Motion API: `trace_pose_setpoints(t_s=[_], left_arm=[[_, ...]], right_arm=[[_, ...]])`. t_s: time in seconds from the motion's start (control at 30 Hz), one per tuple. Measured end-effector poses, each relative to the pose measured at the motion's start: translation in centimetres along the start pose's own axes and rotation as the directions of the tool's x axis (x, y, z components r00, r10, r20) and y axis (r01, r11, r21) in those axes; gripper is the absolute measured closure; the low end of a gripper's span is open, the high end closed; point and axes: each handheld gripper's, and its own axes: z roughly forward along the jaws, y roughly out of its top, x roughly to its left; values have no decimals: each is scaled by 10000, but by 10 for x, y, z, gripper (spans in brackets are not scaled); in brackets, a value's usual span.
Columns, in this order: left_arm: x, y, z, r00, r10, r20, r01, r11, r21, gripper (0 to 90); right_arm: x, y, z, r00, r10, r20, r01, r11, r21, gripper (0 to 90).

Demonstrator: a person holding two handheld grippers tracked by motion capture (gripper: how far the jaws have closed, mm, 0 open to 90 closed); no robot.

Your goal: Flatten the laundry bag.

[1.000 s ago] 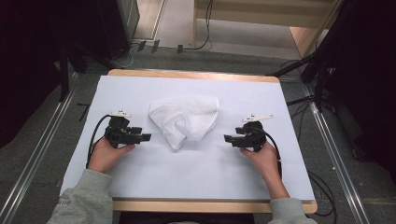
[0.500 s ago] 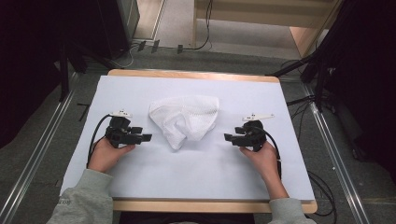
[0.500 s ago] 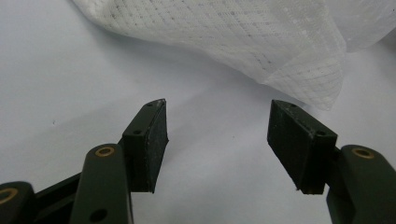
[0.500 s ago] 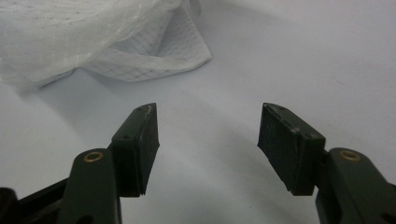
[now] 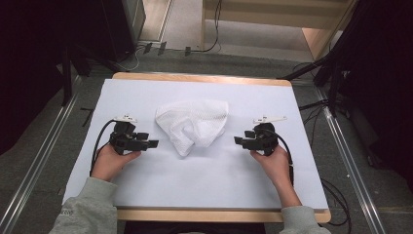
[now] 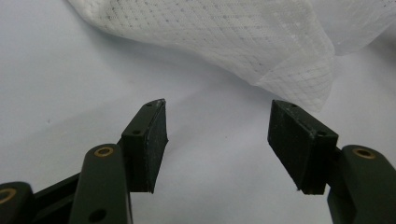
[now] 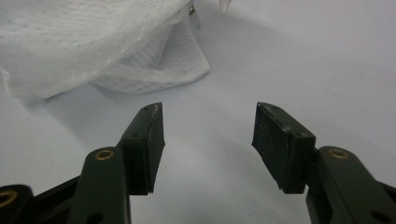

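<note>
A crumpled white mesh cloth (image 5: pixel 193 124) lies on the white table cover (image 5: pixel 204 185), a little to the far side of the middle, with a folded point hanging toward the near edge. The left gripper (image 5: pixel 151 144) rests on the cover just left of the cloth, held in the person's left hand (image 5: pixel 109 161), and points right toward it. Its jaws stand apart with nothing between them; in the left gripper view (image 6: pixel 217 135) the cloth's (image 6: pixel 243 42) nearest corner sits just beyond the far tip of the right-hand jaw, apart from both pads.

The right gripper (image 5: pixel 237 141) rests on the cover to the right of the cloth, held in the right hand (image 5: pixel 272 163), and points left toward it. Its jaws have just been closing, yet they are apart with only bare cover between them. In the right gripper view (image 7: pixel 208 140) the cloth (image 7: pixel 84 46) lies ahead and to the left, clear of the pads. A small dark spot near the cloth's upper fold there may be a tag or fastener; it is too small to tell.

Each gripper trails a black cable (image 5: pixel 97 146) back toward the person.
</note>
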Motion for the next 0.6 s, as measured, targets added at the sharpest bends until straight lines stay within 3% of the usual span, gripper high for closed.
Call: trace_pose_setpoints(t_s=[0.3, 0.4, 0.47, 0.6], left_arm=[[-2, -5, -7, 9999, -94, -57, 93, 9999, -68, 385], [-4, -7, -9, 9998, -118, -127, 116, 9999, -128, 386], [-4, -8, -11, 9998, -94, -195, 92, 9999, -100, 387], [-6, -10, -14, 9996, -176, -212, 174, 9998, -71, 394]], right_arm=[[2, 15, 4, 9999, -72, 89, 73, 9999, -89, 451], [2, 23, 4, 9997, -160, 157, 162, 9998, -140, 451], [0, 35, 5, 9996, 145, -222, -149, 9997, -208, 453], [0, 50, 8, 9999, -151, -10, 151, 9996, -244, 457]])
